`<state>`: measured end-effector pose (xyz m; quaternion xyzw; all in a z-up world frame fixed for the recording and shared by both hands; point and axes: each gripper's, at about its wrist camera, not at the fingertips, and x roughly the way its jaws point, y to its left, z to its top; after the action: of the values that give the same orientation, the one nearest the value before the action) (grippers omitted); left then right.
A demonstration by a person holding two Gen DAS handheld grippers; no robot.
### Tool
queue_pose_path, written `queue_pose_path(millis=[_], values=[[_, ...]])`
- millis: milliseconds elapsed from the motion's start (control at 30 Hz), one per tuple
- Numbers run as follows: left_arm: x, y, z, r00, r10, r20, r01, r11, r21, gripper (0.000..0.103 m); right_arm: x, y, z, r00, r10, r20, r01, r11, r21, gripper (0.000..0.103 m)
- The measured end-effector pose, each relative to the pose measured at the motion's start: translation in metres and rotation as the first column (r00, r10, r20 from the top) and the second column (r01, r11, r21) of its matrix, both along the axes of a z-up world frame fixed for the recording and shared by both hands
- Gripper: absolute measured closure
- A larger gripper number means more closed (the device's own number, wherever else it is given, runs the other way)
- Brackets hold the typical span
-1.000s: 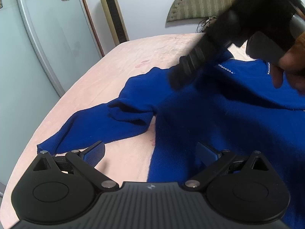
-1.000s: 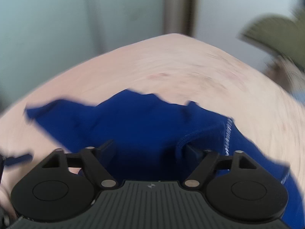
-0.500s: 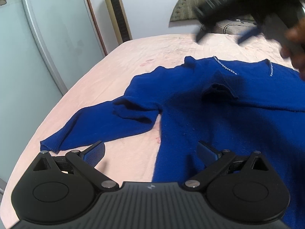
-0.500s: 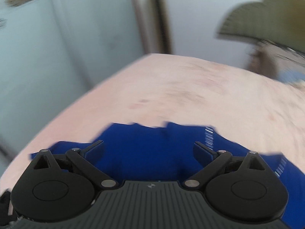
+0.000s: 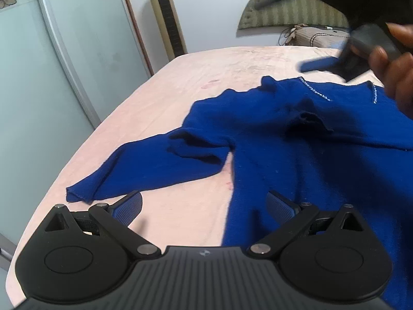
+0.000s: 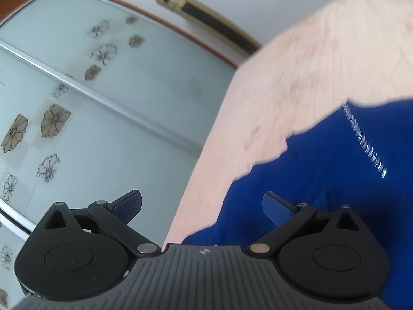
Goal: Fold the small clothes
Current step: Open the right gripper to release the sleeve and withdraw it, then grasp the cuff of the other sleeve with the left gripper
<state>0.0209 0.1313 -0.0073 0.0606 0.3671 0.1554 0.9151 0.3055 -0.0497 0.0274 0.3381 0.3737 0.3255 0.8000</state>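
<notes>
The blue sweater [image 5: 296, 139] is laid on the bed [image 5: 165, 98]; judged soft, light, limp. Left tool [image 5: 204, 202] and right tool [image 6: 202, 205] are spread, empty. Grasping at the sleeve cuff [image 5: 77, 193] is advised.

I see the blue sweater [image 5: 296, 142] lying spread on the pink bed [image 5: 180, 82], one sleeve [image 5: 144, 170] stretched out sideways, the neckline rumpled.

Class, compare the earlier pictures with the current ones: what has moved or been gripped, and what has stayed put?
The right gripper has lifted up and away from the blue sweater toward the far right, tilting sideways. Nothing was grasped. The left gripper stays open near the sweater's hem, and the sweater stays spread on the pink bed.
</notes>
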Motion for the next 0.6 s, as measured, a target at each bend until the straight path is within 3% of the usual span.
queue_pose_path(millis=[100, 133, 267, 333, 400, 433, 467, 533, 600], values=[[-0.001, 0.005, 0.001, 1.0, 0.019, 0.001, -0.019, 1.0, -0.017, 0.0, 0.0, 0.008, -0.001, 0.997, -0.075, -0.025, 0.064, 0.951, -0.303, 0.0], [-0.001, 0.006, 0.001, 1.0, 0.021, 0.002, -0.021, 1.0, -0.023, 0.0, 0.003, 0.01, -0.009, 0.995, -0.075, -0.059, 0.05, 0.939, -0.34, 0.001], [-0.001, 0.005, -0.001, 1.0, 0.015, -0.007, -0.015, 1.0, -0.019, 0.0, 0.011, 0.019, -0.038, 0.972, 0.005, -0.236, -0.059, 0.973, -0.224, 0.004], [-0.003, 0.003, -0.001, 1.0, 0.008, -0.004, -0.008, 1.0, -0.003, 0.0, 0.01, 0.021, -0.035, 0.974, 0.075, -0.212, -0.08, 0.997, -0.018, 0.004], [-0.004, 0.004, -0.002, 1.0, 0.01, -0.006, -0.01, 1.0, 0.007, 0.0, 0.008, 0.018, -0.023, 0.984, 0.11, -0.139, -0.08, 0.975, 0.208, 0.001], [-0.004, 0.006, -0.002, 1.0, 0.016, -0.009, -0.016, 1.0, 0.007, 0.0, 0.008, 0.015, -0.017, 0.989, 0.097, -0.113, -0.069, 0.97, 0.235, 0.0], [-0.004, 0.008, -0.003, 1.0, 0.025, -0.013, -0.025, 1.0, 0.002, 0.0, 0.011, 0.016, -0.009, 0.993, 0.074, -0.09, -0.054, 0.978, 0.203, 0.0], [-0.005, 0.013, -0.003, 0.999, 0.038, -0.013, -0.038, 0.999, -0.01, 0.0, 0.009, 0.023, 0.001, 0.997, 0.038, -0.065, -0.034, 0.998, 0.049, 0.0], [-0.006, 0.017, -0.003, 0.999, 0.051, -0.009, -0.051, 0.999, -0.013, 0.0, 0.0, 0.03, 0.003, 0.997, 0.048, -0.057, -0.052, 0.996, -0.075, 0.0]])
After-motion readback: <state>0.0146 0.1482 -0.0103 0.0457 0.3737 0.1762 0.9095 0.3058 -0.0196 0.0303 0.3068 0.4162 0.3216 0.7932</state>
